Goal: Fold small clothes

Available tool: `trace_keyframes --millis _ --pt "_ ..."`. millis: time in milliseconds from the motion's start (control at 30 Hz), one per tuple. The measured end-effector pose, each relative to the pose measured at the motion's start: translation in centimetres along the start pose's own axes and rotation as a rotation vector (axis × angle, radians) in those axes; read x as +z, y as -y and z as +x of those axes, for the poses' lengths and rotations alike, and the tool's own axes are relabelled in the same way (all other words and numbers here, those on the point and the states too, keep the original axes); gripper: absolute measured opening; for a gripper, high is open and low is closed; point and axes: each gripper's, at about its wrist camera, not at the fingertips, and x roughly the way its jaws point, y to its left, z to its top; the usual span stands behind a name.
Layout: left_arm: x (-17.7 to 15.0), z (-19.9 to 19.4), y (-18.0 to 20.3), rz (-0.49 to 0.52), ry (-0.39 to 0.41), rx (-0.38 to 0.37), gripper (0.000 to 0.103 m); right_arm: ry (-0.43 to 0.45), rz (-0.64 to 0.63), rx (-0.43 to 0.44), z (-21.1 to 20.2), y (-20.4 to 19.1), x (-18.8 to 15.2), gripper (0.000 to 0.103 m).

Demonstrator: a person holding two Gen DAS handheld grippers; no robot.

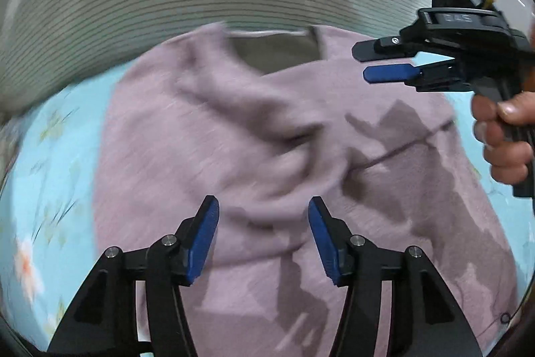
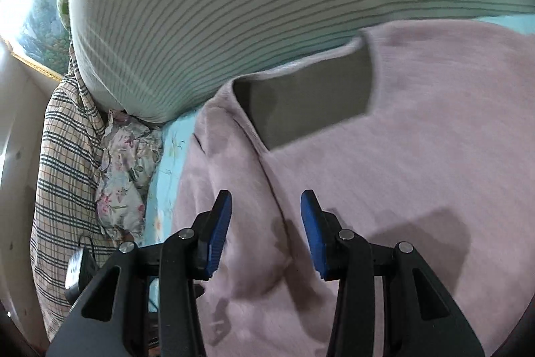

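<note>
Surface: a bed with one light blue floral sheet (image 1: 50, 163). At the far side lies one striped pillow (image 2: 234, 5), with one plaid cloth (image 2: 63, 156) and one floral cloth (image 2: 123, 169) at far left. One mauve garment (image 1: 234, 139), possibly a sweater, lies spread and creased on the sheet. Left claw (image 1: 263, 240) hovers above it, fingers apart, empty. Right claw (image 2: 265, 233), held by one hand (image 1: 501, 136), also spread, grips nothing.
</note>
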Motion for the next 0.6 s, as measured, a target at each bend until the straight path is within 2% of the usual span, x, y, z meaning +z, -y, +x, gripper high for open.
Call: trace_keyframes --millis 167,267,333,367,467,600 --pt "-3.2 -0.9 -6.5 -0.229 -0.028 0.125 0.056 -0.092 -0.060 -0.063 4.4 -0.7 -0.5 0.044" --pt "-4.5 -0.9 -9.0 -0.289 -0.047 0.179 0.055 -0.124 -0.056 -0.045 5.9 -0.9 -1.2 0.044" --pt "-4.6 -0.3 -9.6 -0.294 -0.057 0.200 0.055 -0.113 -0.067 -0.028 6.1 -1.5 -1.5 0.027" --pt "-4.5 0.0 -9.8 -0.293 -0.064 0.208 0.055 -0.107 -0.072 -0.025 5.9 -1.8 -1.6 0.007" --pt "-4.4 1.2 -10.2 -0.306 -0.084 0.219 0.054 -0.010 -0.076 -0.041 3.0 -2.8 -1.4 0.007" --pt "-3.4 2.5 -10.2 -0.309 -0.083 0.228 0.054 0.232 -0.010 -0.109 -5.6 -2.4 -1.3 0.007"
